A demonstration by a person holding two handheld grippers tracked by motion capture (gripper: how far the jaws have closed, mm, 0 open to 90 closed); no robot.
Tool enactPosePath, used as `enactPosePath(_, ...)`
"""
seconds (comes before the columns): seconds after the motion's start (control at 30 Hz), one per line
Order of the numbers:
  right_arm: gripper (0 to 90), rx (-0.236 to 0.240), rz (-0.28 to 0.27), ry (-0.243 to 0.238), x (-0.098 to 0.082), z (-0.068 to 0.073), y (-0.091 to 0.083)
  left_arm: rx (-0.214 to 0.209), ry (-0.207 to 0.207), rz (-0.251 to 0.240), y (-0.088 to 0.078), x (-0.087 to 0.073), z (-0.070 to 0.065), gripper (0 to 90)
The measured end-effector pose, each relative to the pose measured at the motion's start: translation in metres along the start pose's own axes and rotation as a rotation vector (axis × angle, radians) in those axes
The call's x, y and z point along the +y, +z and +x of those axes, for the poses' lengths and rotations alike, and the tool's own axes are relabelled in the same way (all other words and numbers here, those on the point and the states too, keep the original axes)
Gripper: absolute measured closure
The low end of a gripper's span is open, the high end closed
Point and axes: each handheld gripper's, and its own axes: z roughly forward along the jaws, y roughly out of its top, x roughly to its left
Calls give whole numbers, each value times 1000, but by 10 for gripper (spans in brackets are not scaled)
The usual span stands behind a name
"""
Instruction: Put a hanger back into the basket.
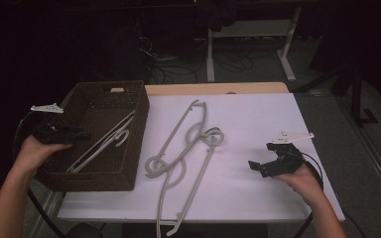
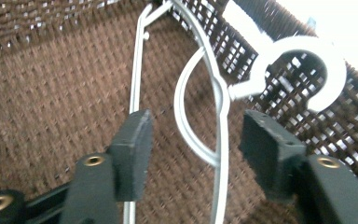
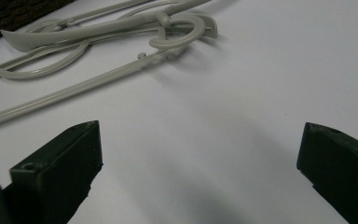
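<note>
Two released grippers: left gripper [image 2: 193, 140] over basket [image 1: 134, 129] hanger [image 2: 219, 107], right gripper [image 3: 200, 163] empty; no writing legible.

A white-topped table [image 1: 258, 129] with a pale wooden far edge stands in a dim room. Behind it, a white desk frame [image 1: 287, 44] rises over tangled cables [image 1: 178, 67] on a grey floor [image 1: 357, 148].

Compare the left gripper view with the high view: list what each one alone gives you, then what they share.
Left gripper view alone: the left hand-held gripper has its jaws apart around a thin bar of the white hanger, pads off it, and the hanger's hook lies against the basket's weave.

High view alone: the grey hangers tangled on the white table, and the right hand-held gripper open above the table.

Both: the brown woven basket holding the white hanger.
</note>
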Motion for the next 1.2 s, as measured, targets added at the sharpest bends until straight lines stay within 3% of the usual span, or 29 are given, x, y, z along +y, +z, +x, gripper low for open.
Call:
enactPosePath(0.37, 0, -8, -7, 1, 2, 1, -1, -56, 23, -75, 3, 25, -34, 181)
enactPosePath(0.6, 0, -5, -11, 3, 2, -1, -2, -86, 56, -107, 11, 49, -60, 160)
enactPosePath(1.0, 0, 4, -18, -1, 3, 0, -2, -158, 131, -119, 44, 84, -114, 136)
enactPosePath(1.2, 0, 8, -18, -2, 4, 0, -1, -193, 146, -118, 63, 97, -140, 65)
